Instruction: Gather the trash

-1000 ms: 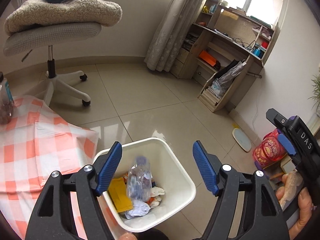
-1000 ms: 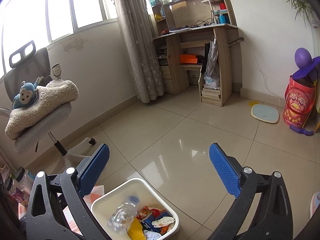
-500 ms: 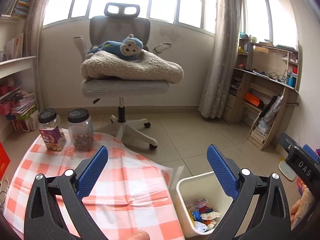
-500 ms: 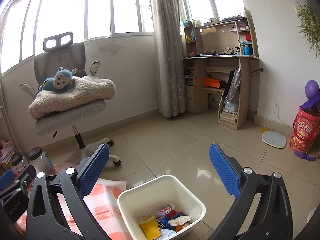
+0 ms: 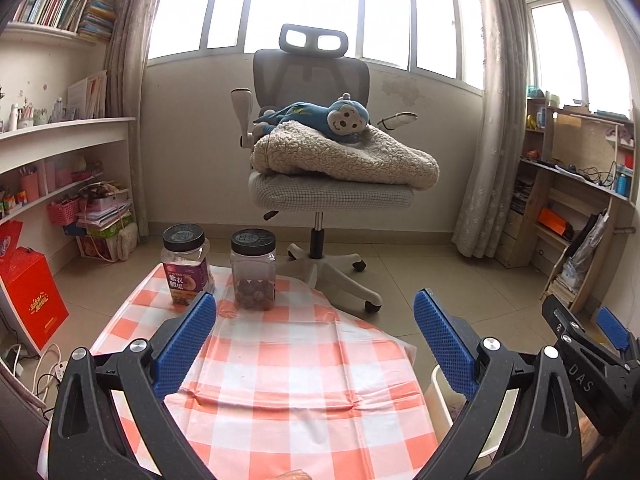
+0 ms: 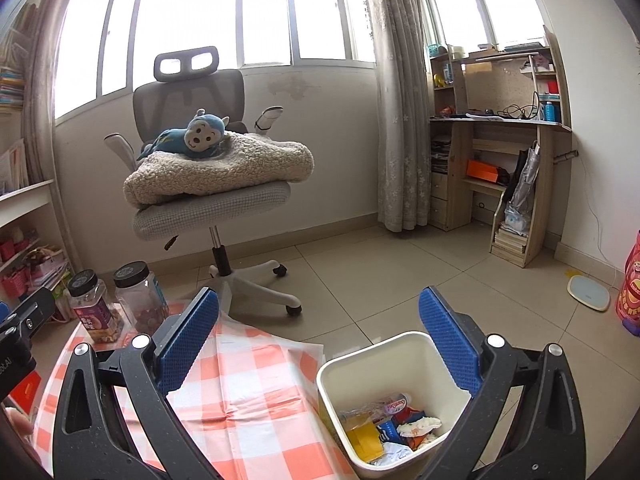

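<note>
A white trash bin [image 6: 394,350] stands on the floor right of the table; it holds a clear plastic bottle [image 6: 380,405], a yellow packet [image 6: 364,440] and crumpled wrappers. In the left wrist view only its rim [image 5: 434,396] shows behind the right finger. My left gripper [image 5: 315,347] is open and empty above the orange-checked tablecloth [image 5: 288,376]. My right gripper [image 6: 319,347] is open and empty, above the table edge and the bin. The right gripper also shows at the right of the left wrist view [image 5: 588,364].
Two dark-lidded jars [image 5: 186,264] [image 5: 253,268] stand at the table's far edge. A grey office chair [image 5: 320,184] with a blanket and blue plush monkey stands behind. Shelves line the left wall, a wooden desk [image 6: 504,168] the right. A red box [image 5: 32,296] sits on the floor.
Both grippers have risen and tilted up from over the bin, the left one swinging left over the table. The bottle now lies in the bin. Both stay open.
</note>
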Demonstrator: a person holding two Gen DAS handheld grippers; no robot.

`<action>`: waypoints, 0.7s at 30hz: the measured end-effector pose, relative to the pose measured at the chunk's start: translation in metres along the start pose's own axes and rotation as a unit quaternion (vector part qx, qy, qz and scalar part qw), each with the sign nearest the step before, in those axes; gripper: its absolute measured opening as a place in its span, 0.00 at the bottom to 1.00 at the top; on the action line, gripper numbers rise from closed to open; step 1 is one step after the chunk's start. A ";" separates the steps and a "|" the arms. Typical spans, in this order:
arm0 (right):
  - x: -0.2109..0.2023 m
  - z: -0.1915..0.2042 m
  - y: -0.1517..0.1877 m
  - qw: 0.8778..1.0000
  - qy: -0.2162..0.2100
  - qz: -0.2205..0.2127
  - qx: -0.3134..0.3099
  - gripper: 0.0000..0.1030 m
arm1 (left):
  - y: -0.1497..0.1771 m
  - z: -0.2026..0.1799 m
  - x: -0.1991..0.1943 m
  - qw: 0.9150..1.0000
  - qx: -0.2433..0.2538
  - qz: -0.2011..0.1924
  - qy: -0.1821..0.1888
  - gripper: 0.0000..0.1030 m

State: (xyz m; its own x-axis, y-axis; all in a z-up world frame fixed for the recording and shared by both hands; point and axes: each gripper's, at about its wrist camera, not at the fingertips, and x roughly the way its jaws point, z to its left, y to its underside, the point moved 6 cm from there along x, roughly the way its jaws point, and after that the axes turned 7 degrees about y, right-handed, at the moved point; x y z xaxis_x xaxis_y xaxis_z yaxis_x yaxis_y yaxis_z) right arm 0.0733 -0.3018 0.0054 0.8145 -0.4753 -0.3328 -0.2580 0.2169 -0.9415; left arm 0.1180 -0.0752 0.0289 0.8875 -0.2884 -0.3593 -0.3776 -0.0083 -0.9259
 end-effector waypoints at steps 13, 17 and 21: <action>0.001 0.036 0.009 0.999 -0.027 -0.003 -0.032 0.93 | 0.019 0.023 0.018 0.998 -0.019 0.055 -0.003 0.93; 0.002 0.041 0.011 0.999 -0.033 0.001 -0.039 0.93 | 0.018 0.022 0.019 0.998 -0.017 0.053 -0.006 0.93; 0.001 0.044 0.012 0.998 -0.036 0.003 -0.043 0.93 | 0.018 0.021 0.020 0.999 -0.012 0.051 -0.008 0.93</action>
State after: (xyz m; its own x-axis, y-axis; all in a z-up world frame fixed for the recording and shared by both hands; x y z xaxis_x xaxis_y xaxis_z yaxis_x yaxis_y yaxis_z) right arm 0.0942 -0.2623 -0.0042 0.8478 -0.4106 -0.3357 -0.3038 0.1431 -0.9419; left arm 0.1339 -0.0609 0.0023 0.8478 -0.2734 -0.4545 -0.4731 -0.0026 -0.8810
